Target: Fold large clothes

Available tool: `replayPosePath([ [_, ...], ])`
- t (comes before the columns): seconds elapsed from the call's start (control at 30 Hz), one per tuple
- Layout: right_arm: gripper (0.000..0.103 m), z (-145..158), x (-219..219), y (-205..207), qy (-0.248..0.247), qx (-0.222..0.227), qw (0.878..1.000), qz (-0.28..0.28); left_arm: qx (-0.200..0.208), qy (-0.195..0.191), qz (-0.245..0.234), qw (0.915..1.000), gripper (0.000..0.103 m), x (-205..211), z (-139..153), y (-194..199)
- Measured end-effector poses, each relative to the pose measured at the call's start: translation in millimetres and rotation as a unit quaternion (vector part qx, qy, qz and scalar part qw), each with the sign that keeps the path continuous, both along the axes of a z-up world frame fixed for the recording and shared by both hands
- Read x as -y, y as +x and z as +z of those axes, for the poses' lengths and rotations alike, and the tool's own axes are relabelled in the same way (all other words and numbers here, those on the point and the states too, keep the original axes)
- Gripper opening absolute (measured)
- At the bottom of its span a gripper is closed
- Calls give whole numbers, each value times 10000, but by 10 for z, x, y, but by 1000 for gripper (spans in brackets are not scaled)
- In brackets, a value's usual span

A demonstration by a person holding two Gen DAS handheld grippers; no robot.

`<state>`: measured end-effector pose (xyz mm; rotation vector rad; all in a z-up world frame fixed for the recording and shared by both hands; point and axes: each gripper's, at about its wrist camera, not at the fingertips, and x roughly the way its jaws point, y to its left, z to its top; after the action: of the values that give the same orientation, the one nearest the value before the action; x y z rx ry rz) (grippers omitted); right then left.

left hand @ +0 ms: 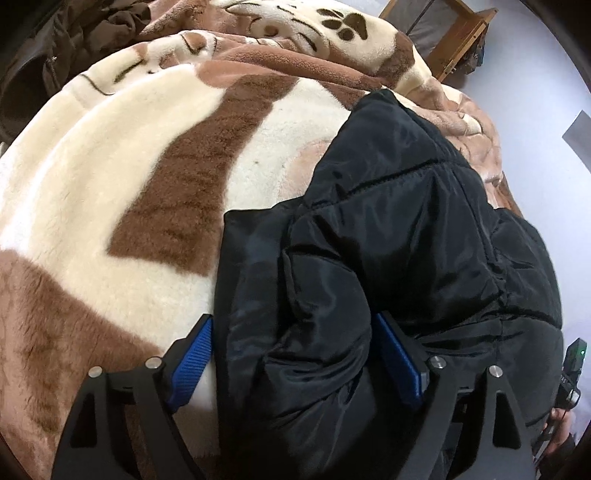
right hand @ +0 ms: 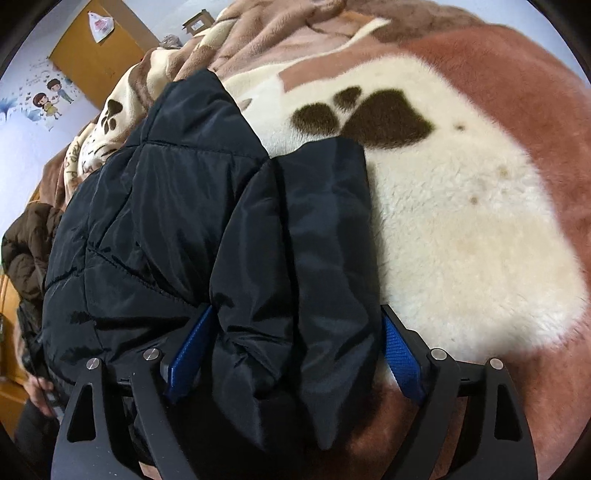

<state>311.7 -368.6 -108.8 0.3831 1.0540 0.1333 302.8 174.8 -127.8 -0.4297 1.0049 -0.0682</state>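
- black puffer jacket (left hand: pixel 388 240) lying bunched on a fluffy cream-and-brown paw-print blanket (left hand: pixel 129 177); looks partly folded
- left gripper (left hand: pixel 295 354) spread wide, a thick fold of jacket sitting between the blue pads (left hand: pixel 192 362); not squeezing it
- right gripper (right hand: pixel 295 354) same deal; wide apart, jacket edge loose between the fingers

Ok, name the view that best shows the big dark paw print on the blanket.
Right wrist view: the paw print lies sharp and whole beside the black jacket. The left wrist view shows only a smaller paw print far off.
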Motion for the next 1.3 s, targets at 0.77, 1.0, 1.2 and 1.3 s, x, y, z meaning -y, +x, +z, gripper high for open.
replayPosePath([
  [0.77, 53, 83, -326, 202, -482, 50, 9983, 328, 42, 262, -233, 9994, 65, 280, 3, 184],
  [1.0, 30, 338, -323, 31, -797, 166, 9959, 395, 165, 657, -263, 9974, 30, 332, 371, 46],
  [1.2, 25, 786, -325, -215, -872, 524, 9936, 495, 494, 722, -271, 9958, 27, 278, 857, -204],
  [1.3, 24, 982, -335, -325, -834, 679, 9927, 543, 631, 707, -257, 9952, 27, 237, 1064, -321],
])
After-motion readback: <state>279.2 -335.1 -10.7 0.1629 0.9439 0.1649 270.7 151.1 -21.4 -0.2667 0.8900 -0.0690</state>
